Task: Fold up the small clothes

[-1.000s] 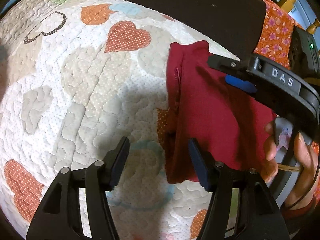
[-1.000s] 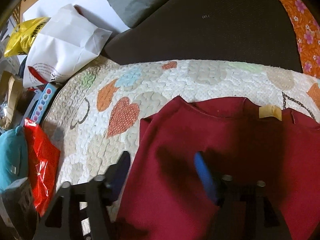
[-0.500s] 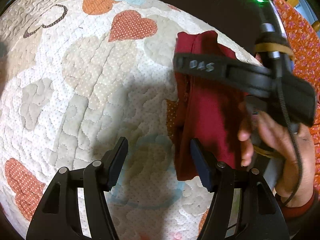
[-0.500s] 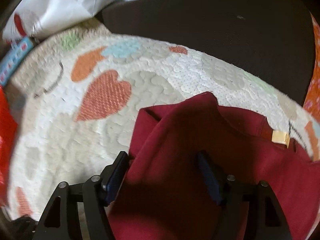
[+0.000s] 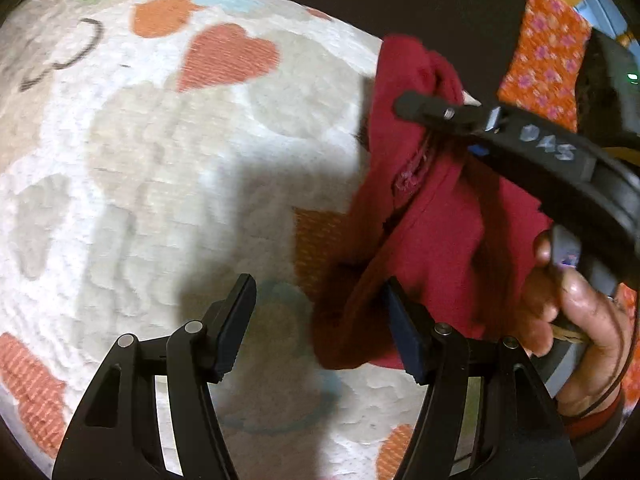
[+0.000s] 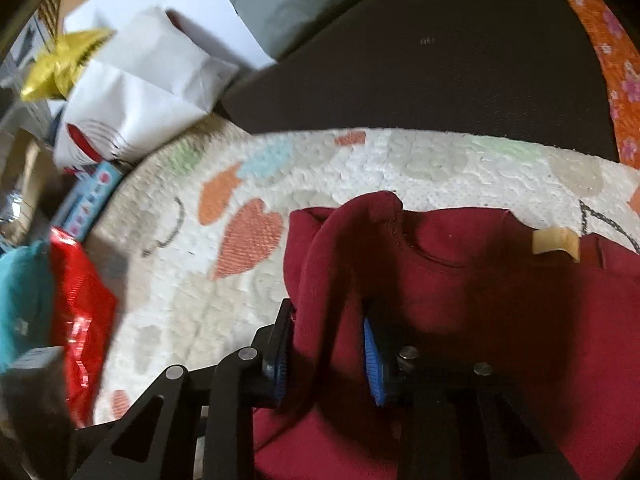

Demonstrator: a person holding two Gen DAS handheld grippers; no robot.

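Dark red cotton, a small garment (image 6: 460, 300) with a ribbed neckline and a tan label, lies on a white quilted bedspread (image 5: 160, 160) patterned with orange, grey and pale blue hearts, toward the quilt's right side as the left wrist view shows it. The right gripper (image 6: 328, 356), a black two-finger tool with blue pads, has just been closing and now pinches a raised fold at the garment's left edge; the cloth bunches up between its jaws and stands in a ridge above the flat part. In the left wrist view the same gripper reaches in from the right, held by a hand (image 5: 576, 312), with the red fabric gathered and lifted at its tip. The left gripper (image 5: 320, 316) hangs over the quilt with its jaws apart and nothing clamped; its right finger sits just at the lower edge of the garment, its left finger over bare quilt. Beyond the bedspread lies a dark brown surface (image 6: 440, 72), with orange floral fabric (image 6: 616, 64) to its right. To the left of the bed are a white paper bag (image 6: 136, 92), a crumpled yellow packet (image 6: 60, 64), a shiny red plastic bag (image 6: 80, 320) and something teal (image 6: 20, 300), blurred.
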